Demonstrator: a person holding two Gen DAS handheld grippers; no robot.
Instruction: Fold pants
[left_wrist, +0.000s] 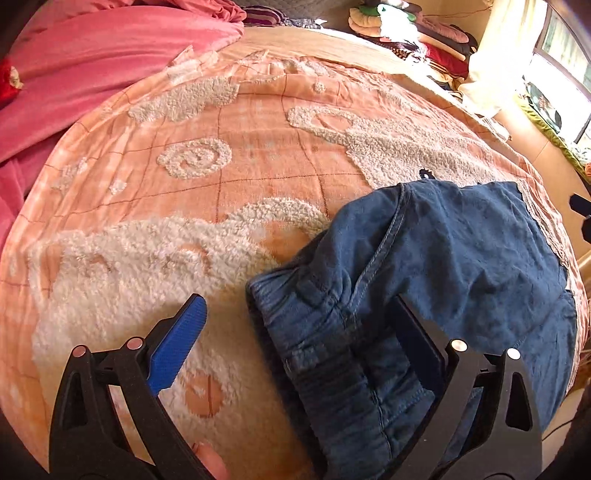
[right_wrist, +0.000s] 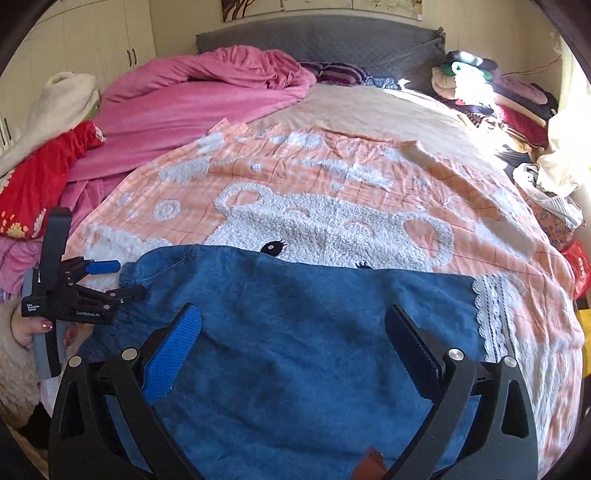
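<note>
Blue denim pants (right_wrist: 295, 325) lie on an orange bedspread with white fleecy bears (right_wrist: 332, 221). In the left wrist view the elastic waistband end (left_wrist: 332, 350) is near, with the legs (left_wrist: 461, 251) stretching away to the right. My left gripper (left_wrist: 299, 306) is open, its jaws wide on either side of the waistband edge, holding nothing; it also shows in the right wrist view (right_wrist: 114, 277) at the pants' left end. My right gripper (right_wrist: 291, 321) is open, hovering over the middle of the pants, empty.
A pink quilt (right_wrist: 192, 99) and red cloth (right_wrist: 40, 184) are piled at the bed's left. Stacked clothes (right_wrist: 495, 99) sit at the far right by a bright window. A grey headboard (right_wrist: 317, 40) is at the back. White lace trim (right_wrist: 495, 317) runs along the bedspread's right side.
</note>
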